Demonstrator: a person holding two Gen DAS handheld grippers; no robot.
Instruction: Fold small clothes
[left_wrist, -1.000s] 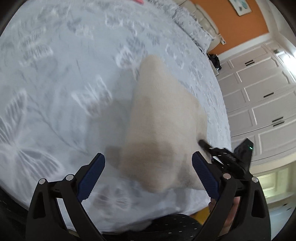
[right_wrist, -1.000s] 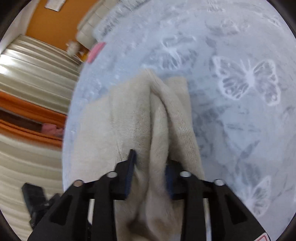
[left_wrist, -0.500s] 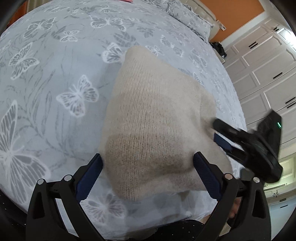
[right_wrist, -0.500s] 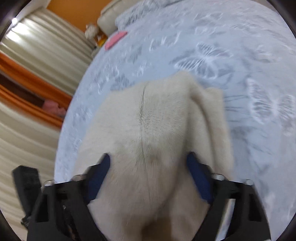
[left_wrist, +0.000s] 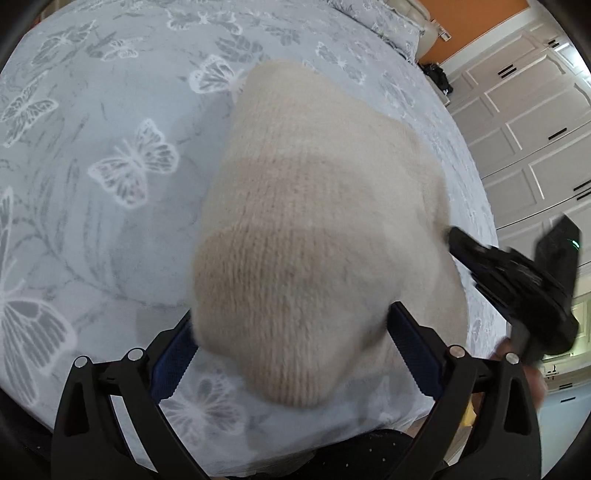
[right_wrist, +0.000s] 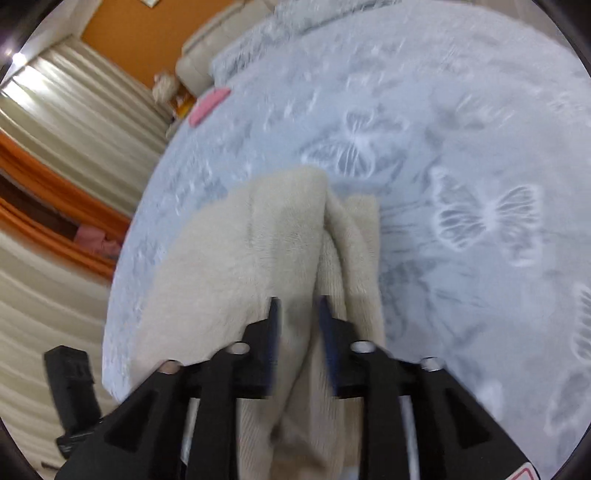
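A cream knitted garment (left_wrist: 310, 221) lies on the bed near its front edge. My left gripper (left_wrist: 291, 350) is open, its blue-padded fingers on either side of the garment's near end. The right gripper shows in the left wrist view (left_wrist: 517, 277) at the garment's right edge. In the right wrist view, my right gripper (right_wrist: 297, 314) is shut on a raised fold of the cream garment (right_wrist: 258, 251), which bunches up between its fingers.
The bed has a pale blue butterfly-print cover (left_wrist: 110, 166). White wardrobe doors (left_wrist: 524, 122) stand to the right of the bed. Curtains (right_wrist: 55, 155) and a pink item (right_wrist: 208, 105) at the bed's far edge show in the right wrist view.
My right gripper opened half a second ago and has closed again on a fold of the garment. My left gripper has moved in closer over the garment's near end.
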